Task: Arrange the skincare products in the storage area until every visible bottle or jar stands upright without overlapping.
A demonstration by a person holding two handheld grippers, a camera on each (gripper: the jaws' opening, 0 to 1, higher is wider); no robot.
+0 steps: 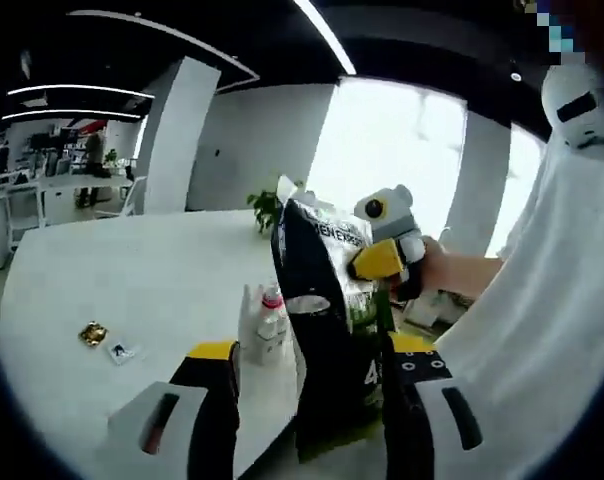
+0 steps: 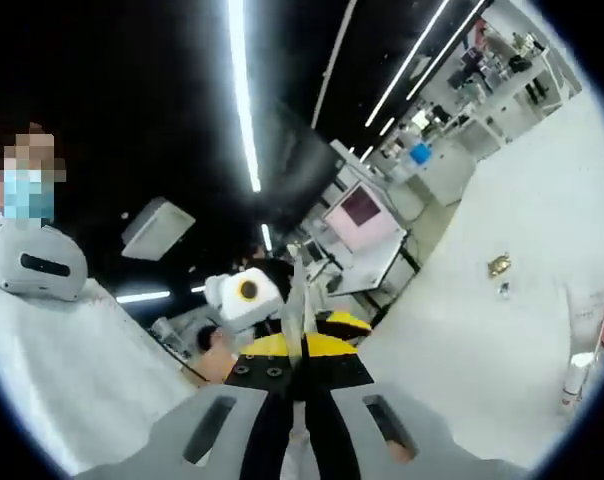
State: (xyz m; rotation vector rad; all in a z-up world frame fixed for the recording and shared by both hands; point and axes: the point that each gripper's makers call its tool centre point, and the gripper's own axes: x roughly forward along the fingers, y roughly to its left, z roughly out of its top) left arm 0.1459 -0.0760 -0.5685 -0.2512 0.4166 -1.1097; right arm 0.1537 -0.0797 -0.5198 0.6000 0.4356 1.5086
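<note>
While a wide white table (image 1: 132, 290) stands in a bright office with long ceiling lights, a dark pouch (image 1: 327, 330) reading "MEN ENERGY" hangs above its edge. The left gripper (image 1: 312, 400) has open jaws around the pouch's bottom; the right gripper (image 2: 304, 345) pinches its top edge. Small bottles (image 1: 262, 325) stand upright on the table behind the pouch.

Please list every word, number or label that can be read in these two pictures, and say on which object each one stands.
"MEN ENERGY", only partly legible, in white letters near the top of the dark pouch in the left gripper view.
"4", a large white digit low on the same pouch; what follows it is hidden.
Labels on the small bottles on the white table: too small and blurred to read.
Right gripper view: no readable text.
</note>
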